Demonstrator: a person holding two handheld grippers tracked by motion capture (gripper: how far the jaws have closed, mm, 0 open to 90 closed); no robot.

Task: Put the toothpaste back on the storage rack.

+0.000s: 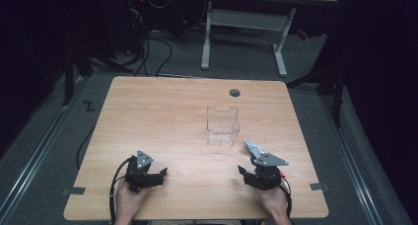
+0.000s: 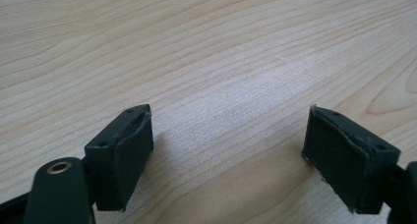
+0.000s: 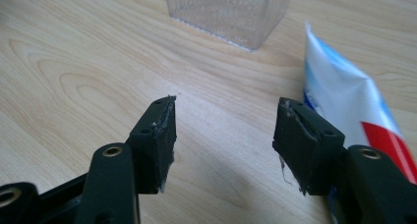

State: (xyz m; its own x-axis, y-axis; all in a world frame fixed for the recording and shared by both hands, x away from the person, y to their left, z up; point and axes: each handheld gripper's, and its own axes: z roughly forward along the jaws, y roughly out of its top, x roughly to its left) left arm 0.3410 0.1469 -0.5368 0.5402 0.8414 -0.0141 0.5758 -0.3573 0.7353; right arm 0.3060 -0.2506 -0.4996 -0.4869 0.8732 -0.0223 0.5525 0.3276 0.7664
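Lying on the wooden table (image 1: pixel 162 116), a white tube (image 3: pixel 339 94) with blue and red print sits just outside the right gripper (image 3: pixel 223 135), against the outer side of one jaw rather than between the two. In the high view the tube (image 1: pixel 254 148) pokes out from under the grey plate of the right gripper (image 1: pixel 257 178), its flat crimped end pointing toward a clear plastic box (image 1: pixel 223 125). That box stands upright and open-topped near the middle of the table, just beyond the tube's end and not touching it. The right gripper's jaws are parted with bare wood showing between the pads; they grasp nothing, and whether the tube touches the jaw beside it I cannot tell. A hand (image 1: pixel 273 203) holds this gripper from the near edge.

Well apart to the left, the left gripper (image 2: pixel 228 150) is released too, jaws wide with only wood grain between them. In the high view the left gripper (image 1: pixel 148 178) rests low over the table, held by the other hand (image 1: pixel 129 200), a black cable looping beside it. A small dark round hole (image 1: pixel 234 93) sits in the table's far part, behind the box.
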